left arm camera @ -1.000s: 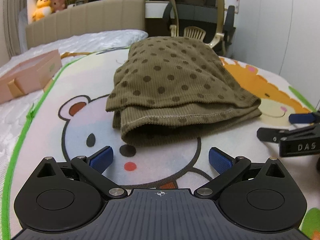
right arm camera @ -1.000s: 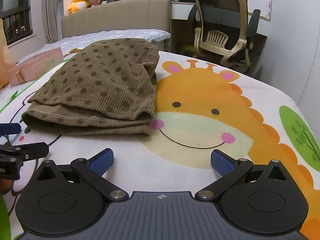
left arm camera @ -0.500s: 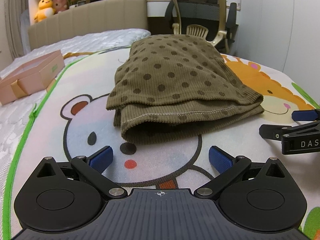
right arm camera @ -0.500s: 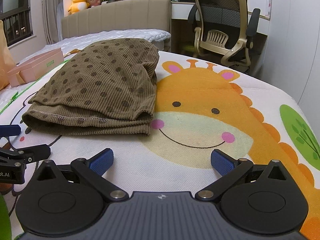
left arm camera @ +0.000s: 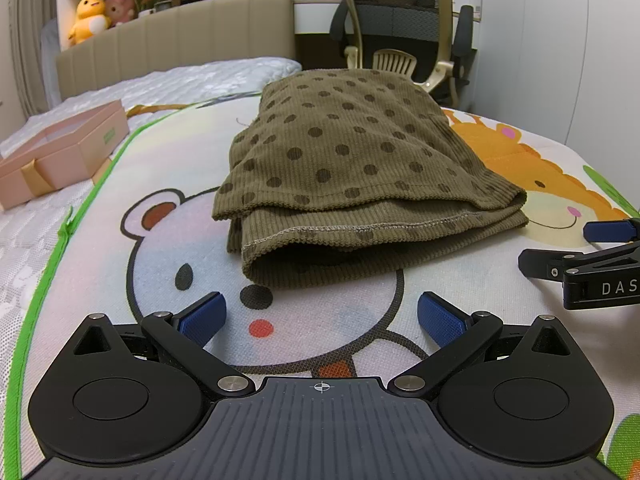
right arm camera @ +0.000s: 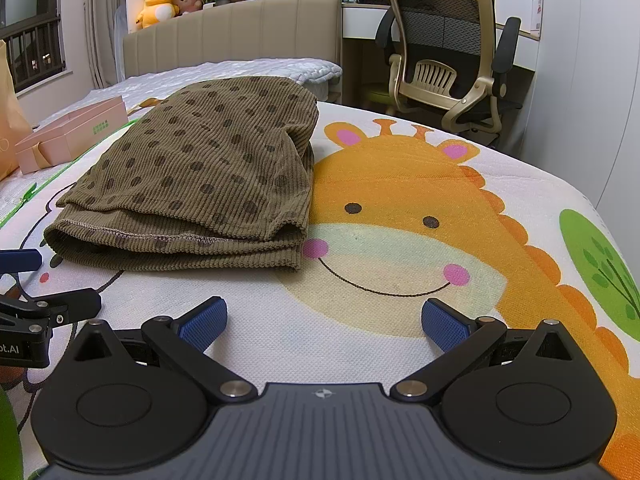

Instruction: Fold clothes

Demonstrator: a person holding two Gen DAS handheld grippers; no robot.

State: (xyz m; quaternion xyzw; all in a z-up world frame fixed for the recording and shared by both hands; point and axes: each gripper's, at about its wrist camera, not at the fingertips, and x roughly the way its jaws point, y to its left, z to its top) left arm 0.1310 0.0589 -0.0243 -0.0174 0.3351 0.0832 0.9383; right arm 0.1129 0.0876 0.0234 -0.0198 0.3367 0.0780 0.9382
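Pink box (left arm camera: 60, 148) sits far left on the bed; next, the left gripper (left arm camera: 320, 316), jaws wide apart w/ nothing held, hangs just short of the folded brown dotted garment (left arm camera: 360, 176), which lies mid-mat (right arm camera: 400, 320) over the cartoon bear. Right gripper (right arm camera: 324, 320), jaws equally wide & empty, waits by the giraffe print. Fold looks near done; if another fold is due, best pinch both near corners of the stitched hem together, lifting all layers evenly.
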